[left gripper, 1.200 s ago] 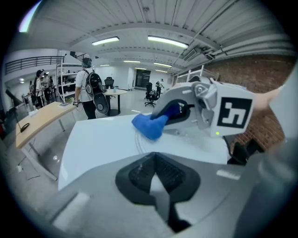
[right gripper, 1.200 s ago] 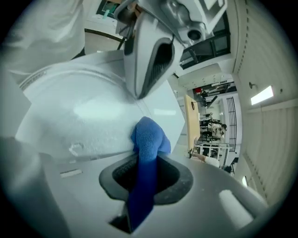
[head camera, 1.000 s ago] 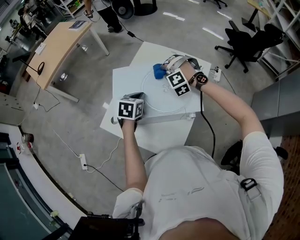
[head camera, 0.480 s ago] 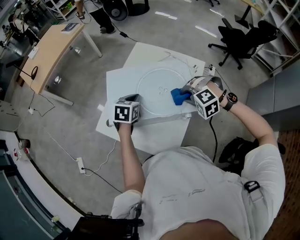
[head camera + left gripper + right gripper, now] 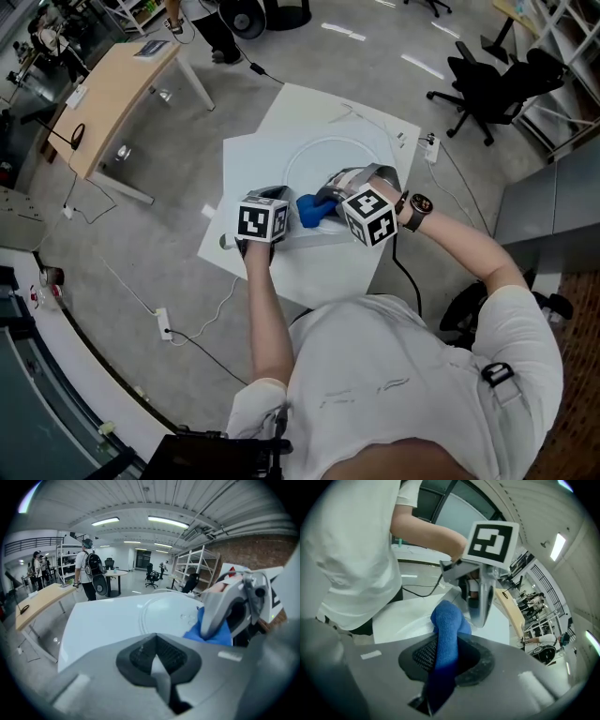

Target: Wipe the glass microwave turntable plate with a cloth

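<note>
1. R claw (image 5: 443, 656) clamped on blue cloth (image 5: 447, 620), at 7 o'clock of glass plate (image 5: 323, 141) on white bench (image 5: 246, 159).
2. L claw (image 5: 157, 660) together, empty, just beside the rim.
3. Plate prob stiff, slick, fragile: go light. Cloth soft, hold it by the bunch.

The left forearm (image 5: 266, 309) reaches straight out from the torso toward 12 o'clock. Its left tool (image 5: 268, 197) is low over the surface, with the jaws closed together and nothing between them. The right arm is bent at the elbow, and the right forearm (image 5: 461, 249) runs toward 10 o'clock with the right wrist (image 5: 410, 208) about level. The right tool (image 5: 328, 202) points toward 9 o'clock, just beside the left tool, and its jaws are clamped on a cloth (image 5: 310, 211).
</note>
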A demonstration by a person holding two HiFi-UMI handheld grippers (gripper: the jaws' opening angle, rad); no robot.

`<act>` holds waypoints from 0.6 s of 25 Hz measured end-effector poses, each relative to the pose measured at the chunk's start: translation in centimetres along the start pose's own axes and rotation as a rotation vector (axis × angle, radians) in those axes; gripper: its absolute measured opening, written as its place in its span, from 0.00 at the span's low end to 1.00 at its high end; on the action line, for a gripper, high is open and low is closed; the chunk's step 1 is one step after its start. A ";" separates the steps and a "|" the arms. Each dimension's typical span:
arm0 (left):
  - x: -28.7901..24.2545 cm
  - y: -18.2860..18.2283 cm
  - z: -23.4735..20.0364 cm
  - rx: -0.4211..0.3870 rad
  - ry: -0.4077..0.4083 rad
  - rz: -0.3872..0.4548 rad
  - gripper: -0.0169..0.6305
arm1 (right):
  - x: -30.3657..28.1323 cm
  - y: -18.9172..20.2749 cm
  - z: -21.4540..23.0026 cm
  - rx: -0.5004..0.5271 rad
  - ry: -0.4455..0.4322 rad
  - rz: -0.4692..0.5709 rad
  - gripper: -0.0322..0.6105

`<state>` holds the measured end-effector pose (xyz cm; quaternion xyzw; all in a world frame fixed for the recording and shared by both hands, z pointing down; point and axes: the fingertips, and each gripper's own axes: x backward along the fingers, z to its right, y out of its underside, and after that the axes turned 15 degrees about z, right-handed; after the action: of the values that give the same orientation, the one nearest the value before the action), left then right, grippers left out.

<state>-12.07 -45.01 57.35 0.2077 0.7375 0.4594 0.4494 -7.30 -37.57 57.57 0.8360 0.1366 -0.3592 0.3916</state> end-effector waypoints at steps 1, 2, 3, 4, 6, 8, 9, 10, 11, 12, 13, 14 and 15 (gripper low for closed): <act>-0.1 0.1 0.1 0.005 0.008 0.001 0.03 | -0.5 0.4 1.3 -0.001 0.029 -0.005 0.16; -0.2 0.2 0.2 0.012 0.016 0.001 0.03 | -0.8 1.1 2.6 0.004 0.063 -0.021 0.16; -0.3 0.3 0.2 0.019 0.018 0.000 0.03 | -1.0 2.0 4.0 0.013 0.103 -0.047 0.16; -0.2 0.2 0.1 0.019 0.013 -0.001 0.03 | -1.1 3.1 5.4 0.020 0.144 -0.080 0.16; 0.0 0.0 -0.3 0.008 0.001 -0.002 0.03 | -0.9 5.6 7.9 0.009 0.225 -0.148 0.16; -0.1 0.1 -0.3 0.008 0.001 -0.003 0.03 | 0.4 8.3 9.3 -0.028 0.289 -0.215 0.15; -0.2 0.2 -0.2 0.009 0.007 -0.003 0.03 | 1.2 9.6 9.5 -0.050 0.308 -0.246 0.15; -0.3 0.3 -0.1 0.010 0.015 -0.002 0.03 | 2.2 10.7 9.3 -0.072 0.319 -0.273 0.15; -0.3 0.4 0.0 0.011 0.021 -0.001 0.03 | 3.2 11.6 8.8 -0.093 0.319 -0.296 0.15; -0.4 0.5 0.1 0.010 0.025 0.001 0.03 | 4.2 12.3 8.2 -0.111 0.312 -0.313 0.15; -0.3 0.5 0.1 0.009 0.023 0.001 0.03 | 5.1 12.8 7.3 -0.127 0.299 -0.323 0.15; -0.2 0.3 -0.1 0.007 0.013 0.001 0.03 | 6.0 13.0 6.4 -0.144 0.281 -0.327 0.15; 0.0 0.2 -0.3 0.005 0.000 0.000 0.03 | 6.8 13.0 5.3 -0.162 0.258 -0.322 0.16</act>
<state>-12.31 -45.06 57.54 0.2090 0.7386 0.4575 0.4489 1.46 -50.48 57.71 0.8083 0.3460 -0.2949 0.3742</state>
